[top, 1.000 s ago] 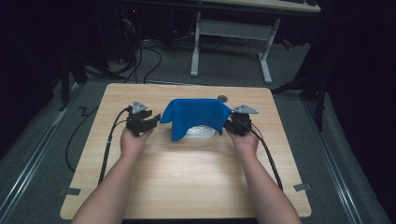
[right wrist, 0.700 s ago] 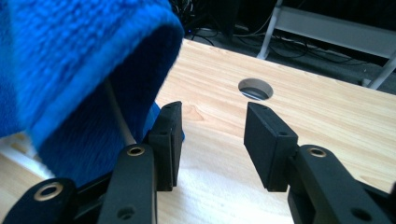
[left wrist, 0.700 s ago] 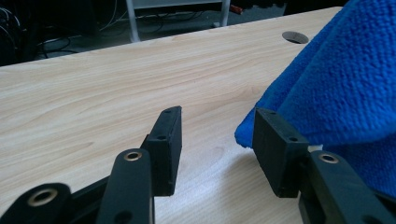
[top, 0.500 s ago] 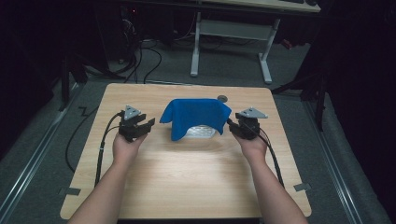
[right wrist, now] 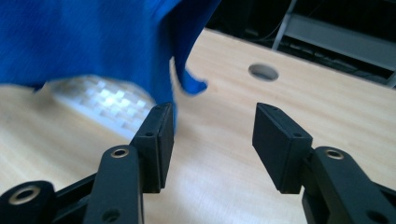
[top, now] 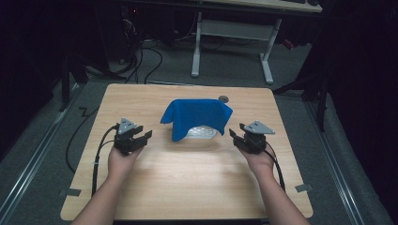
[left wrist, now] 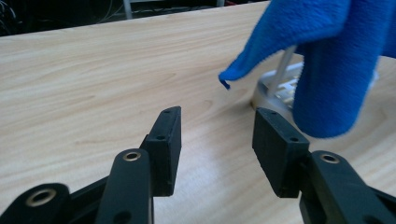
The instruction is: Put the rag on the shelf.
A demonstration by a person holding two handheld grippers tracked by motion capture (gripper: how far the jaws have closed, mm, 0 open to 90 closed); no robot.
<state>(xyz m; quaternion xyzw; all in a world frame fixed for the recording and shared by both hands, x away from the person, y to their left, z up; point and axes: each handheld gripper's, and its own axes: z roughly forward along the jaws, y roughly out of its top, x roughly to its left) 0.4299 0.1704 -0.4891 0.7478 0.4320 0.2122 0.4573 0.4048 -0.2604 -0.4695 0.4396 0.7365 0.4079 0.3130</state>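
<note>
Left claw point(top: 141, 136) and right claw point(top: 237, 137) both gape wide, empty, flanking blue cloth point(top: 196, 115) draped over clear ridged container point(top: 202, 133) mid-surface point(top: 197, 173); cloth looks soft, light; best pinch a hanging corner

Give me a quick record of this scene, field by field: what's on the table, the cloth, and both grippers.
surface: light wooden table
cover: blue microfibre cloth, draped over the object
covered object: clear ribbed plastic container, partly visible
left gripper: open, holding nothing, left of the cloth
right gripper: open, holding nothing, right of the cloth
table feature: round hole behind the cloth
</note>
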